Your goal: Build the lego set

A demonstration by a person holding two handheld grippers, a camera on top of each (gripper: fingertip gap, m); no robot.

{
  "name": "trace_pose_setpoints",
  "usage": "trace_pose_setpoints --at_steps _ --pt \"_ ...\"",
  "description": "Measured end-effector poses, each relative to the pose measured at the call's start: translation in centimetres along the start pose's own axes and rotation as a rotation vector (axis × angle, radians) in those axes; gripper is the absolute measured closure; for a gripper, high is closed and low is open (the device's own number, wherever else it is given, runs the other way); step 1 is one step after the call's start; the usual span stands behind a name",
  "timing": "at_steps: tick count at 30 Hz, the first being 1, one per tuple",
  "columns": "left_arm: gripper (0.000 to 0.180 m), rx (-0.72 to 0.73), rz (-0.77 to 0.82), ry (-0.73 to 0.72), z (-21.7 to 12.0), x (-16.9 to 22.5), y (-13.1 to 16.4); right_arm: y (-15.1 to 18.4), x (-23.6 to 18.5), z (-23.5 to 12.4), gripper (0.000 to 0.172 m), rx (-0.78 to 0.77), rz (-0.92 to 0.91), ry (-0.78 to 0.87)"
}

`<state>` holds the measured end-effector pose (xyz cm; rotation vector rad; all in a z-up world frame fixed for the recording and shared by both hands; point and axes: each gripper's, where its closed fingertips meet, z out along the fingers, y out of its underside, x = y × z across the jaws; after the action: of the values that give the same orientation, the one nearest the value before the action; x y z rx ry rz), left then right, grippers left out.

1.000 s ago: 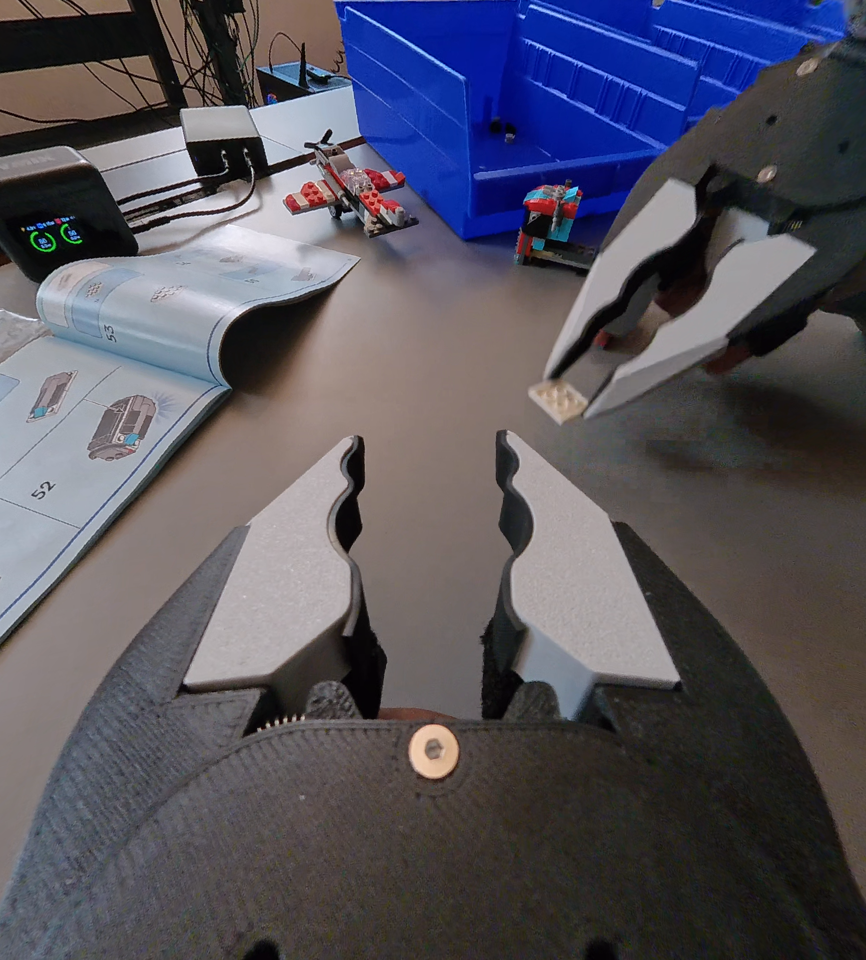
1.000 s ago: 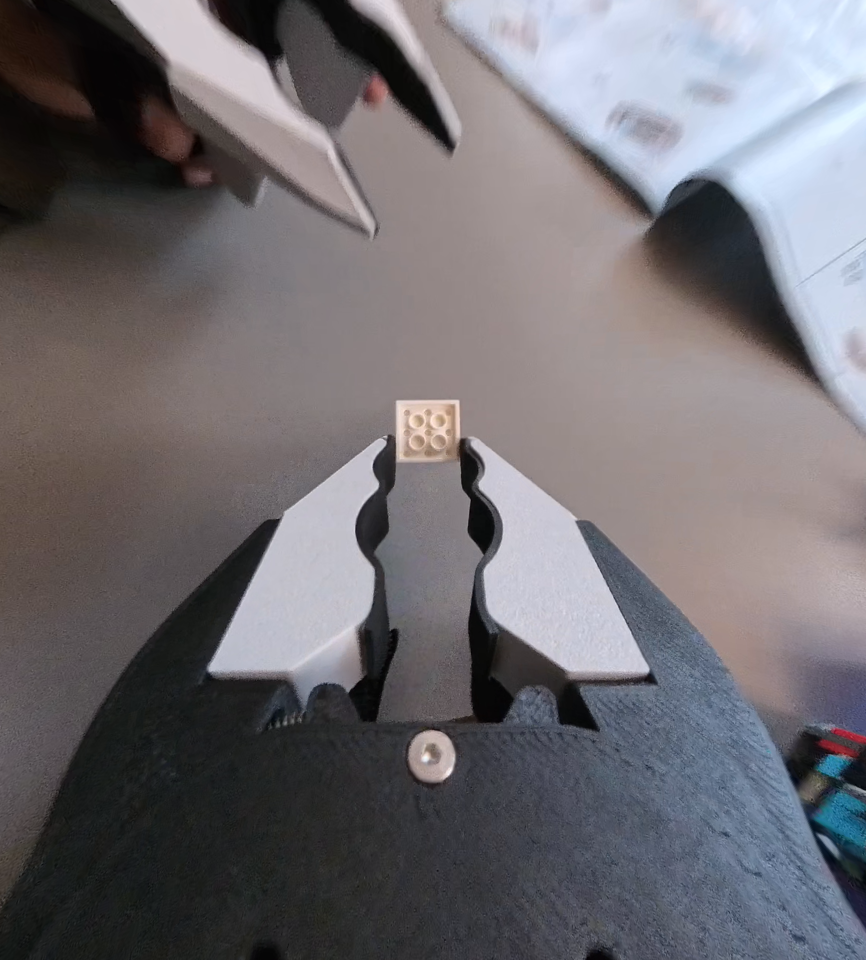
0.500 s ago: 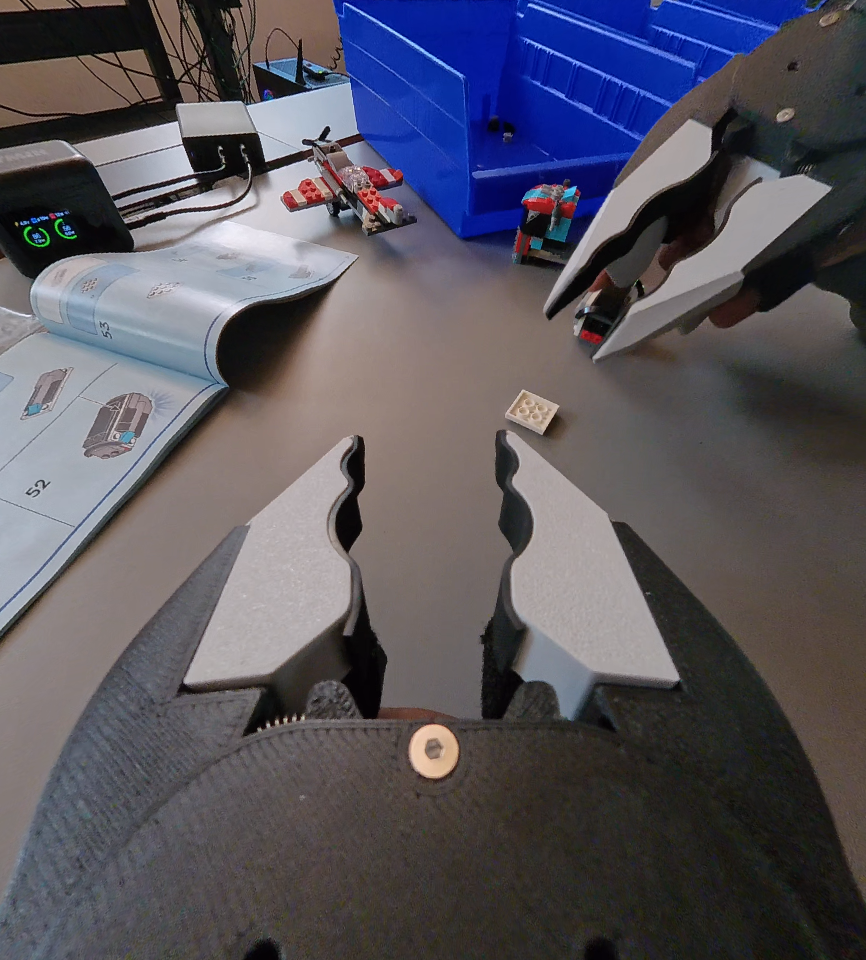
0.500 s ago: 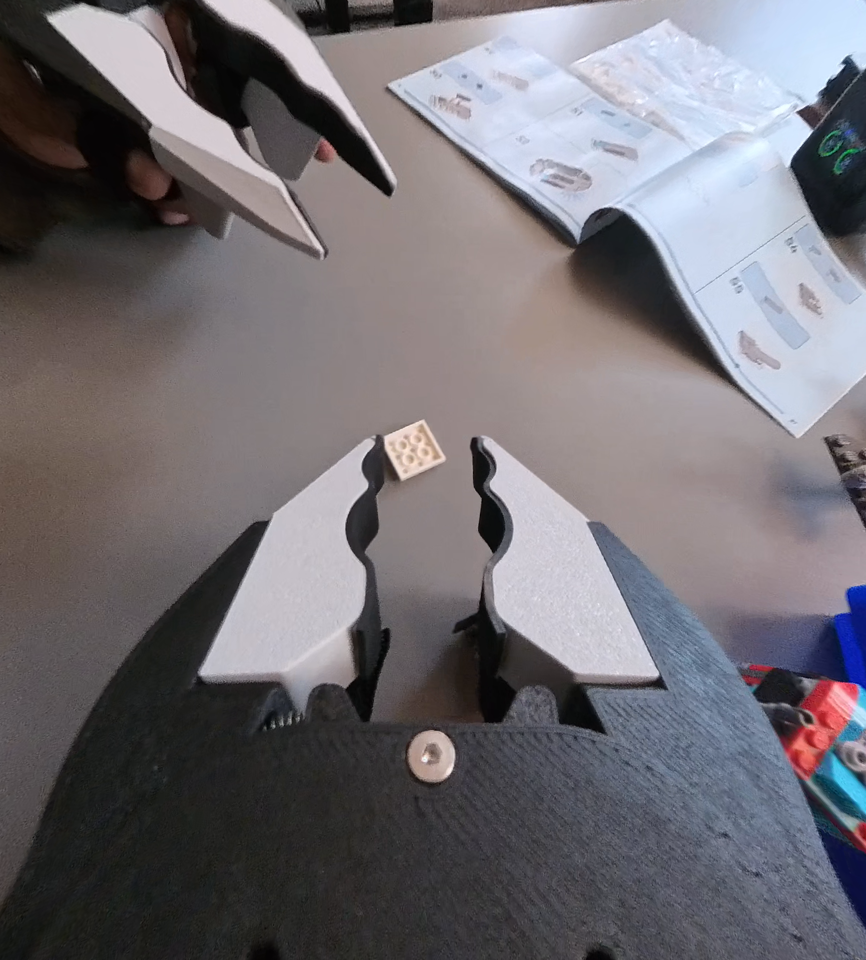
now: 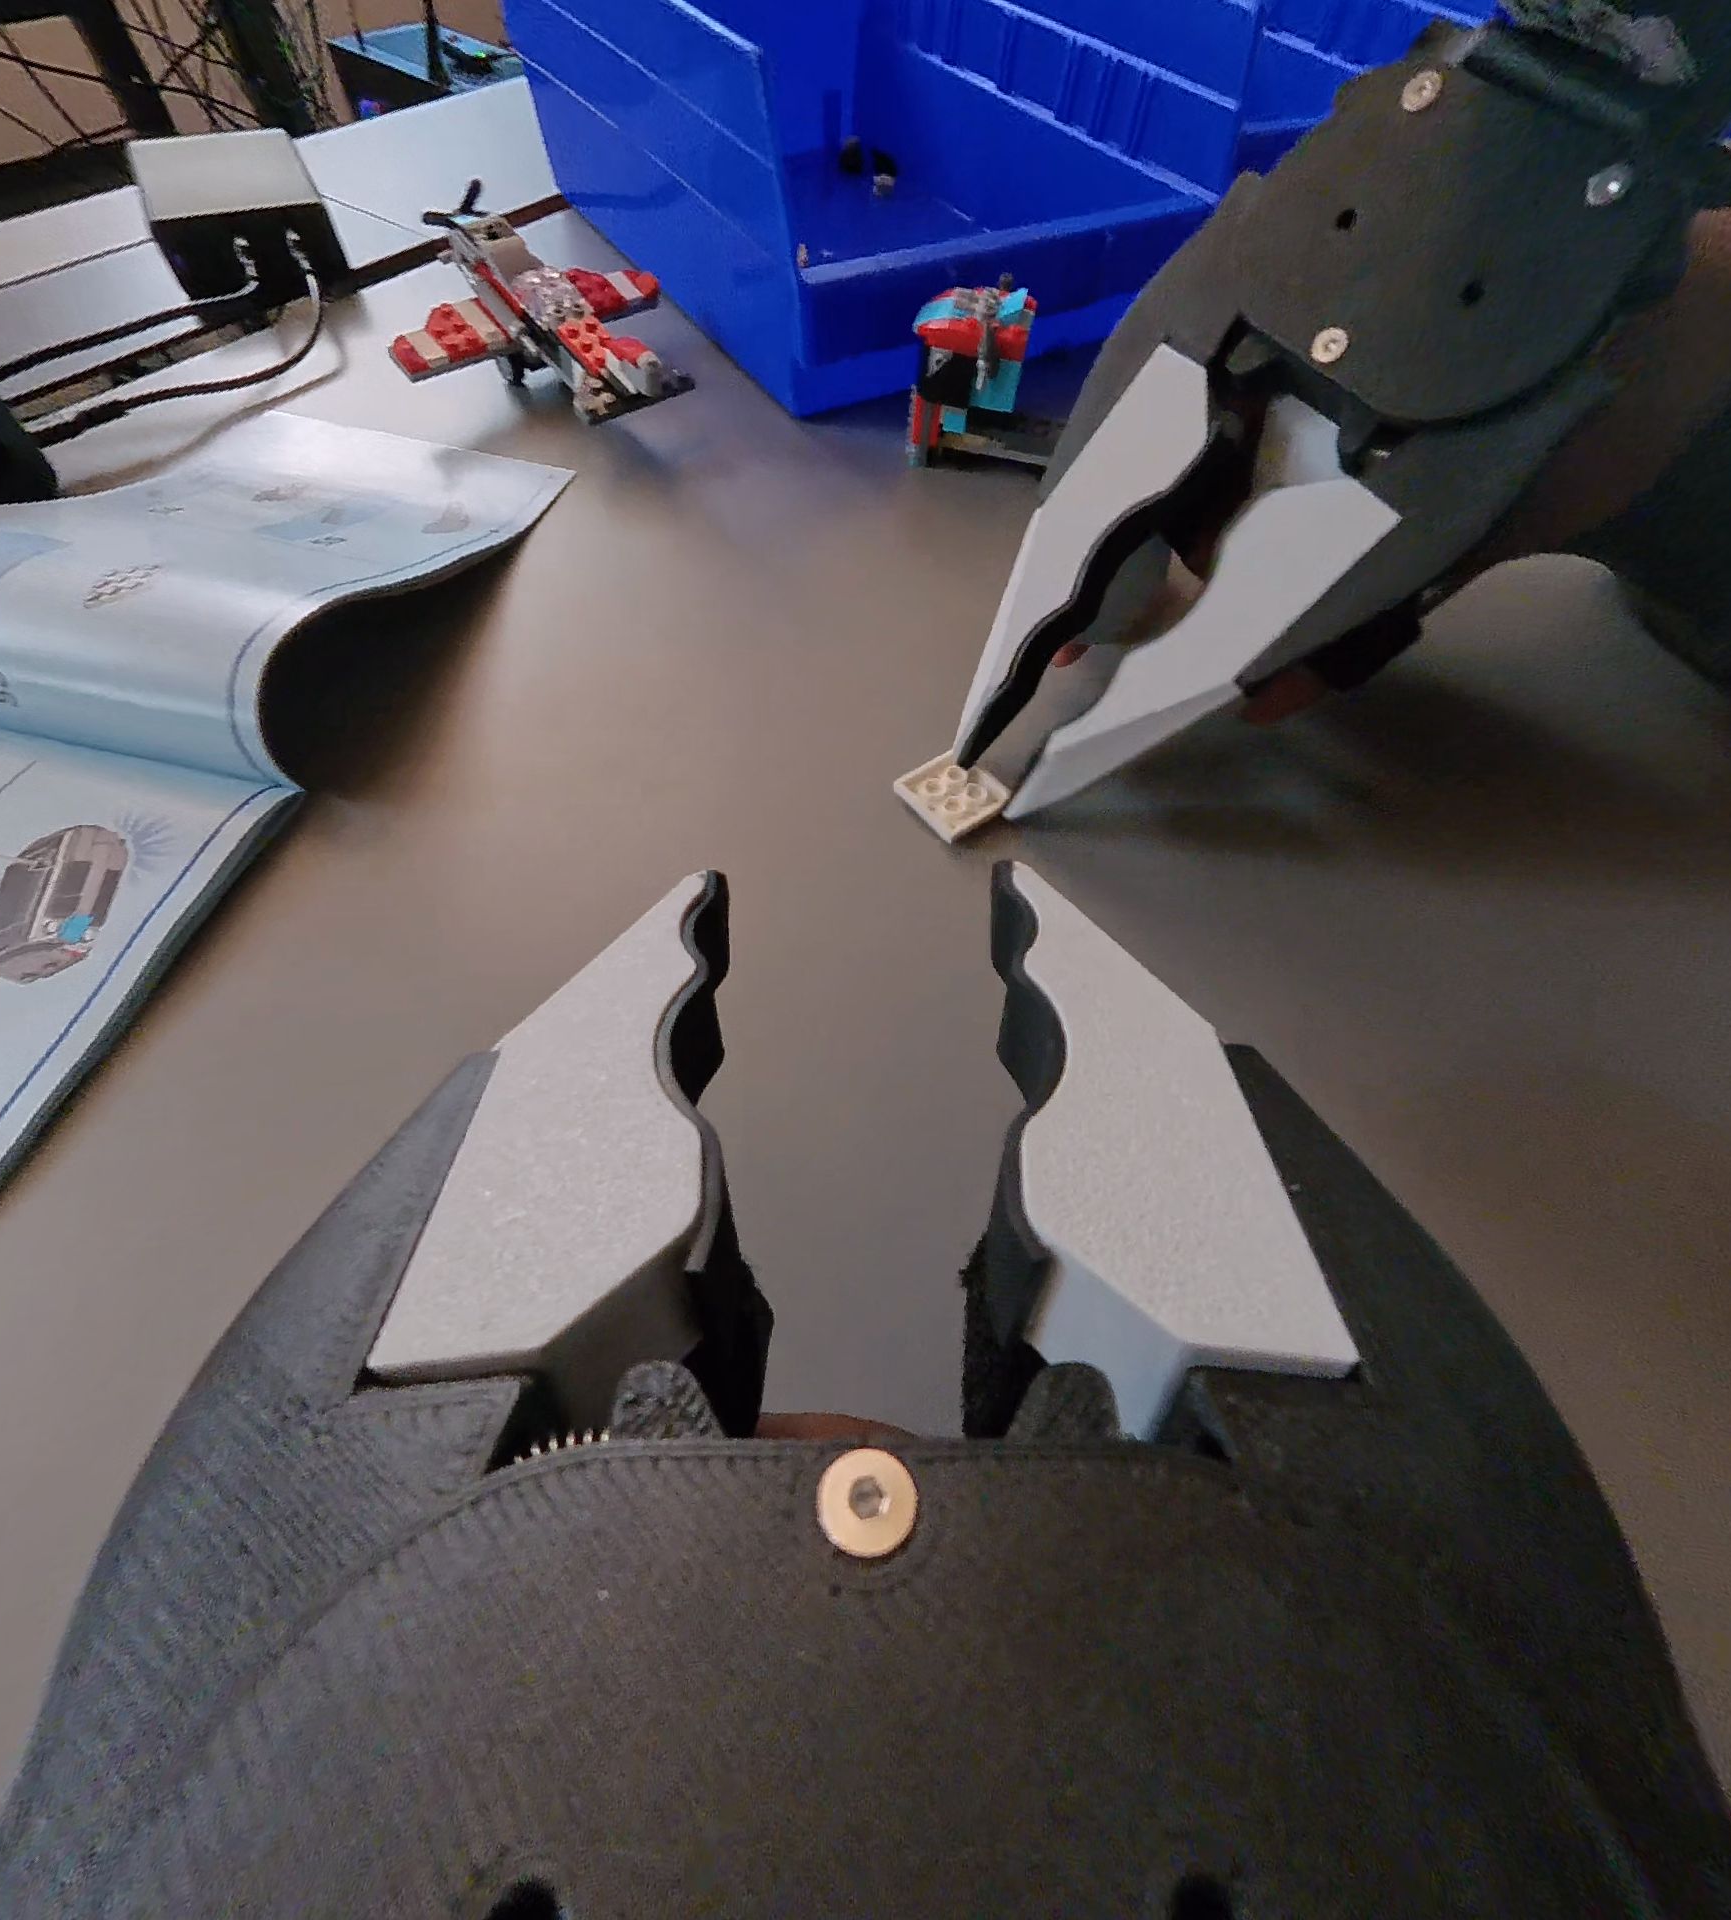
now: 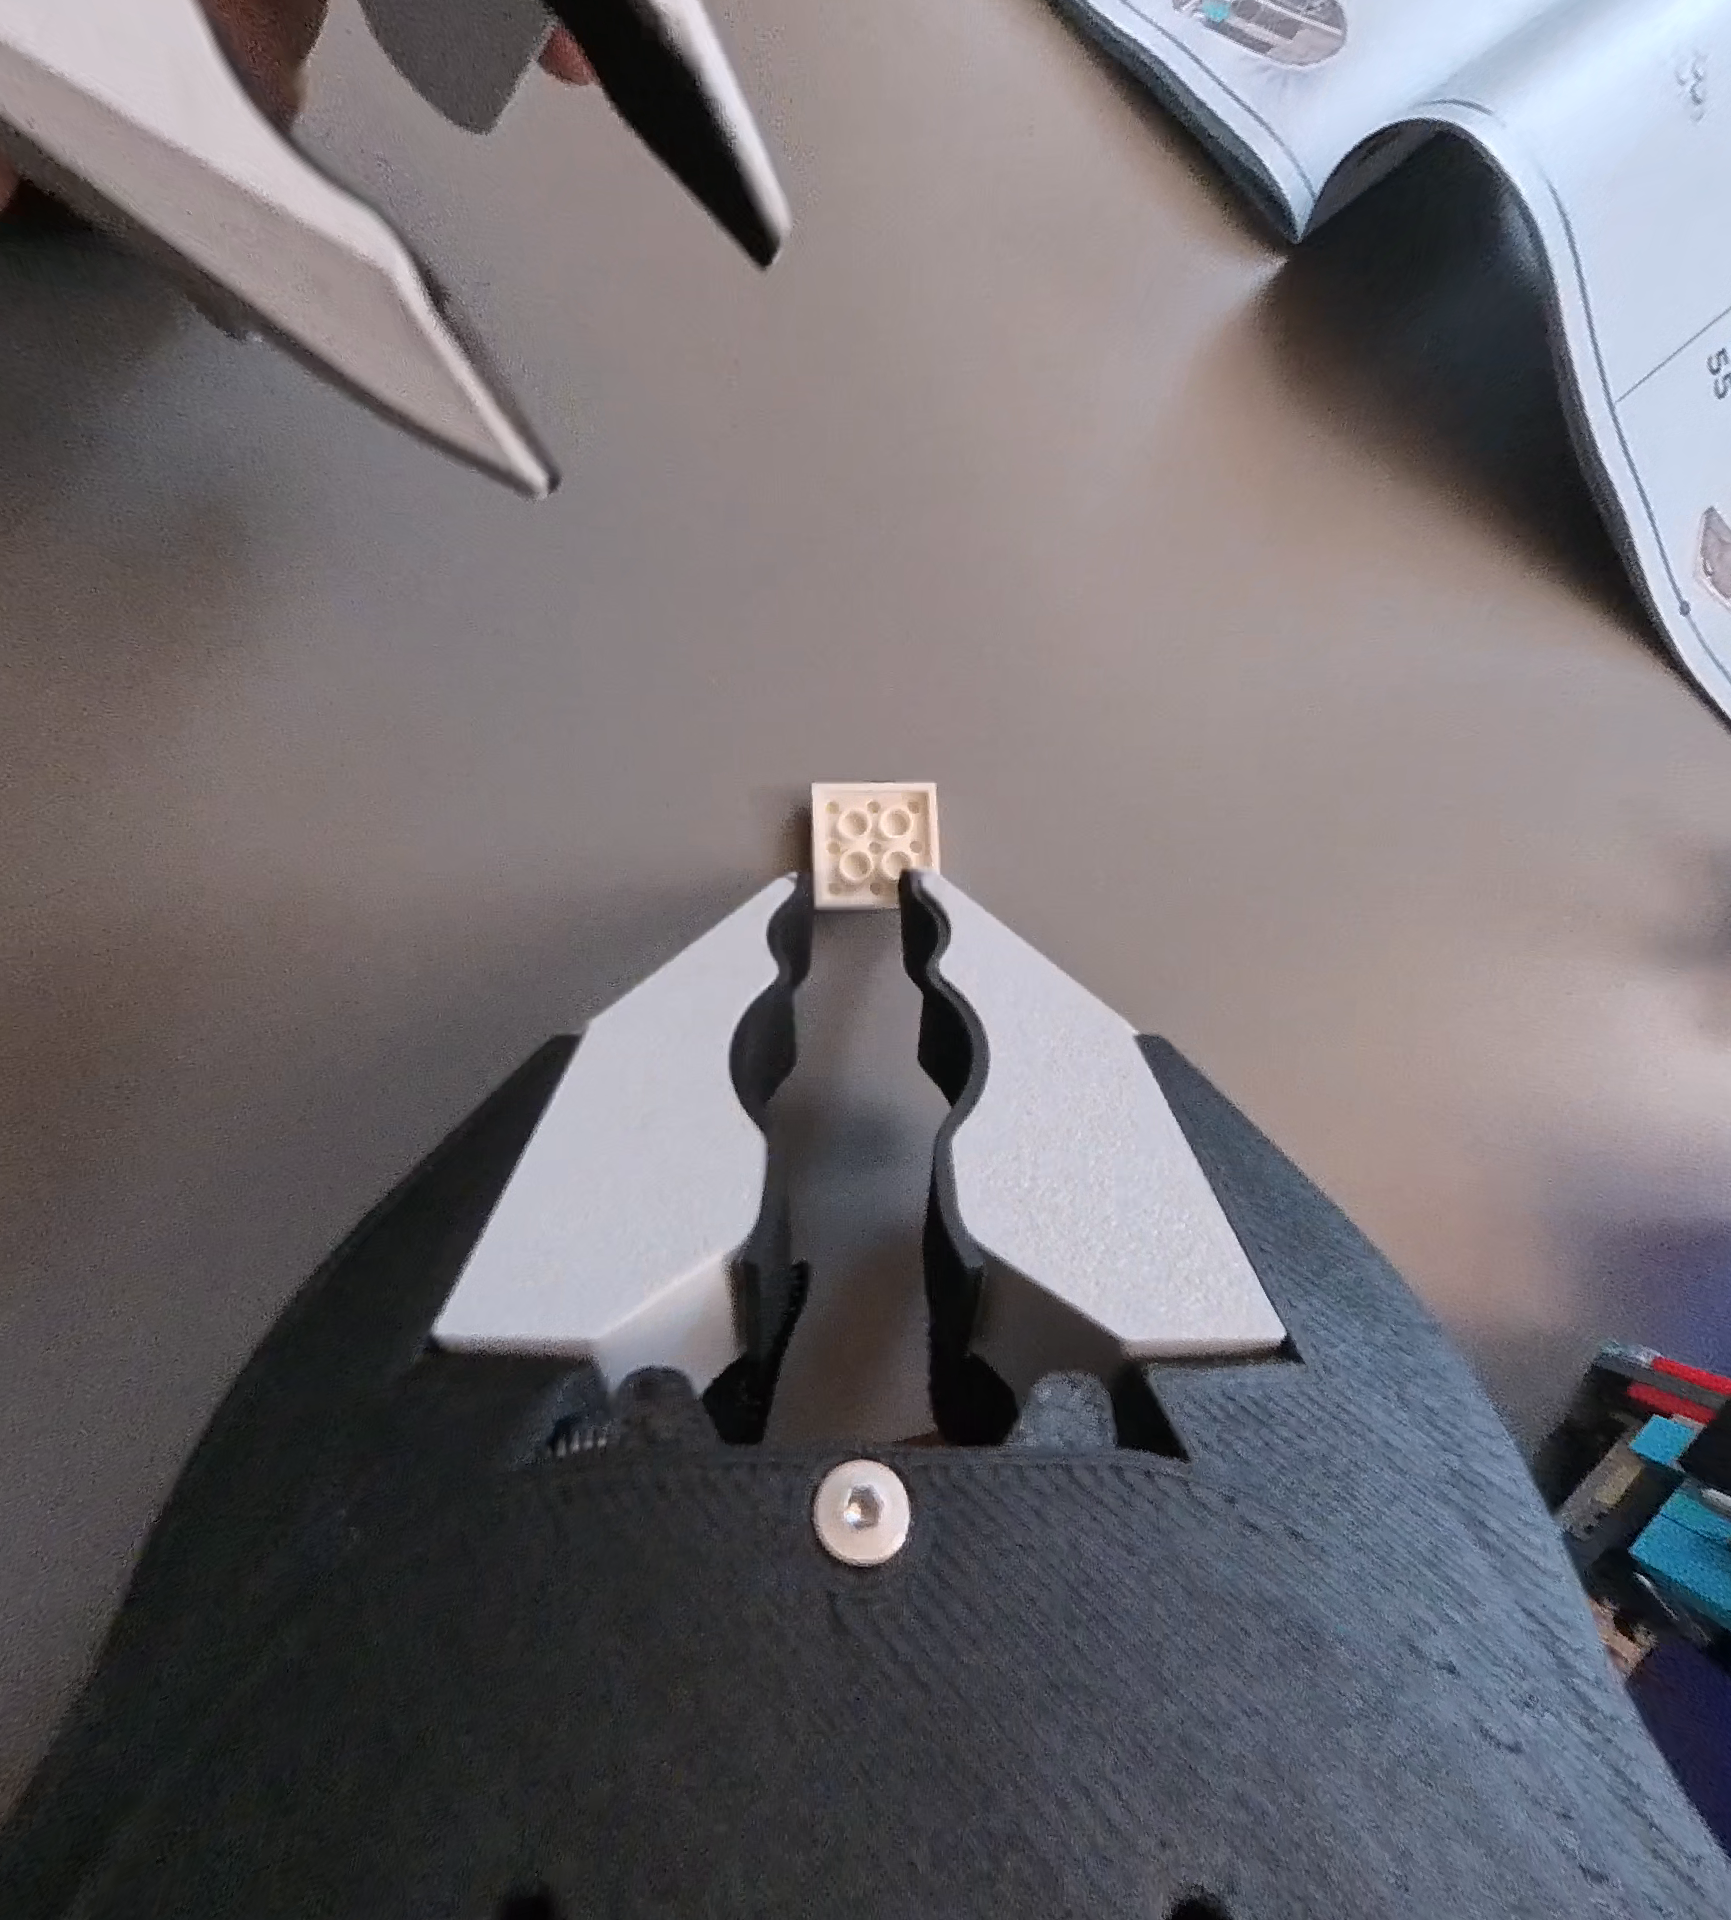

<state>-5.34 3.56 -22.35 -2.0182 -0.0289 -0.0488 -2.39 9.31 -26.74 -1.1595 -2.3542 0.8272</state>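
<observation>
**White plate at the tips of the right tool**

On the grey table a blue bin stands at the far side, and an open booklet lies at the left. The left tool hovers with its jaws wide and bare. The right tool has narrow jaws. A plane model and a small model stand near the bin. The white plate lies flat on the table: one fingertip rests on top of it, the other is just beside its edge.

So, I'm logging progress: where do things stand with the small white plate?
Done: the right gripper has its tips at the white plate. In hand: nothing lifted; it lies flat on the table, one tip over a stud. Left: no pinch across it yet; the left gripper is open, empty.
</observation>
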Motion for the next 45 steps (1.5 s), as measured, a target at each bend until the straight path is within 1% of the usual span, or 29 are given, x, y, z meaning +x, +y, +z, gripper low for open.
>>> trace_pose_setpoints --at_steps 2,3,9,10,11,12,14,18,23,27,29,31,34,35,36,38,40,42,43,45 --pt "0.129 -0.017 0.013 0.02 0.3 0.5 0.1 -0.1 -0.3 -0.1 0.155 0.009 0.015 -0.028" --pt "0.129 -0.028 0.022 0.027 0.5 0.7 0.2 -0.1 -0.5 -0.1 0.16 0.014 0.018 -0.044" --pt "0.129 -0.101 0.093 0.052 1.6 2.0 1.0 -0.5 -1.4 -0.6 0.161 0.048 0.03 -0.104" --pt "0.13 -0.105 0.1 0.056 1.8 2.2 1.0 -0.7 -1.5 -0.8 0.161 0.062 0.037 -0.117" --pt "0.13 -0.104 0.107 0.062 1.9 2.4 0.9 -0.9 -1.6 -1.1 0.168 0.079 0.048 -0.131" --pt "0.131 -0.101 0.114 0.072 2.0 2.7 0.8 -1.2 -1.8 -1.4 0.169 0.101 0.061 -0.15" --pt "0.132 -0.095 0.132 0.089 2.3 3.2 0.6 -1.7 -2.0 -2.0 0.169 0.138 0.091 -0.192" --pt "0.134 -0.101 0.156 0.103 2.6 3.7 0.6 -2.1 -2.2 -2.6 0.169 0.169 0.112 -0.221" --pt "0.134 -0.019 0.211 0.084 2.3 3.8 -0.6 -3.5 -4.4 -4.0 0.169 0.251 0.176 -0.404" --pt "0.135 0.15 0.315 0.184 0.4 6.0 -2.2 -4.3 -5.8 -5.6 0.169 0.308 0.222 -0.559" --pt "0.135 0.224 0.328 0.225 -0.7 6.6 -2.8 -4.4 -6.4 -6.2 0.169 0.325 0.233 -0.617" --pt "0.135 0.248 0.345 0.256 -1.0 7.2 -2.9 -4.5 -7.1 -6.7 0.169 0.33 0.231 -0.673" --pt "0.136 0.233 0.39 0.29 -0.8 8.3 -2.5 -4.5 -8.1 -7.1 0.169 0.328 0.213 -0.73" --pt "0.137 0.229 0.398 0.298 -0.7 8.5 -2.4 -4.5 -8.3 -7.2 0.169 0.33 0.212 -0.741" --pt "0.142 0.227 0.402 0.307 -0.8 8.6 -2.3 -4.5 -8.4 -7.3 0.169 0.33 0.213 -0.753" --pt "0.162 0.226 0.395 0.318 -0.8 8.7 -2.3 -4.5 -8.4 -7.4 0.169 0.331 0.222 -0.764" --pt "0.168 0.192 0.382 0.344 -0.7 8.8 -1.9 -4.4 -8.2 -7.3 0.169 0.328 0.235 -0.763" --pt "0.174 0.134 0.354 0.374 -0.4 9.0 -1.3 -4.3 -7.4 -6.8 0.168 0.324 0.255 -0.722" --pt "0.175 0.104 0.314 0.381 -0.2 8.9 -1.1 -4.2 -7.0 -6.6 0.169 0.319 0.265 -0.699" --pt "0.175 0.042 0.18 0.402 0.1 8.4 -0.7 -4.1 -6.2 -6.3 0.165 0.318 0.269 -0.648"
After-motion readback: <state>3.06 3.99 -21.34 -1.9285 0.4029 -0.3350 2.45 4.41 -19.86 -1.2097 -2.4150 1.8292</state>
